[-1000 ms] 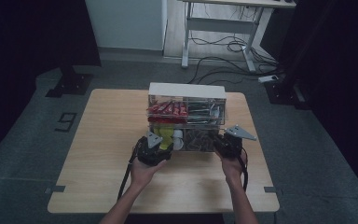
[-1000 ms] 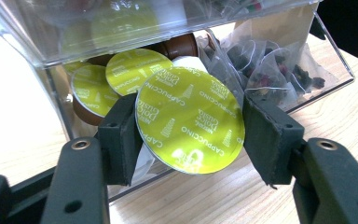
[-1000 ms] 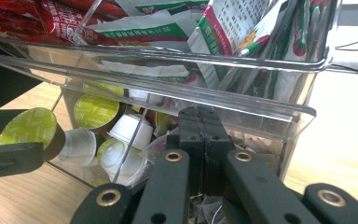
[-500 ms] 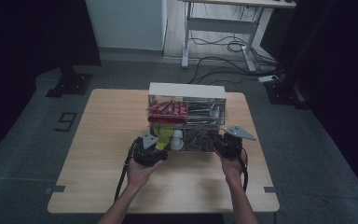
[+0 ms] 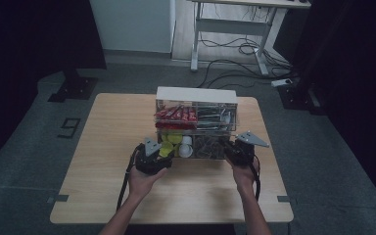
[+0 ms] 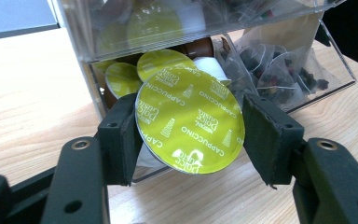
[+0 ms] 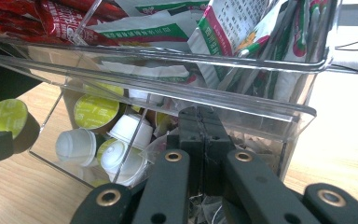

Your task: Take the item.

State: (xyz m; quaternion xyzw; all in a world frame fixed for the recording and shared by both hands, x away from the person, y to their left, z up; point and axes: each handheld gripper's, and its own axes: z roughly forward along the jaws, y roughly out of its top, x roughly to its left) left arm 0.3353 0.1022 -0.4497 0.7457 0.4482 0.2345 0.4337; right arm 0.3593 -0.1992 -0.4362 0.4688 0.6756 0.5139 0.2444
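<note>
The left tongs [image 6: 191, 135] pinched a green-lidded coffee capsule [image 6: 189, 122] by its rim just outside the clear organizer [image 5: 196, 122], a light, crushable thing best gripped gently at the rim, while the right tongs [image 7: 200, 135] sat closed against the organizer's front, holding nothing visible.

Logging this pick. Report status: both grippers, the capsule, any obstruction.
Left gripper shut on green capsule, just outside clear organizer. Right gripper shut, against organizer front. No obstruction seen.

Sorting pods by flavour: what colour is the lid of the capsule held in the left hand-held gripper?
Lime green with white "Cappuccino" lettering on the capsule, clearest in the left gripper view.
</note>
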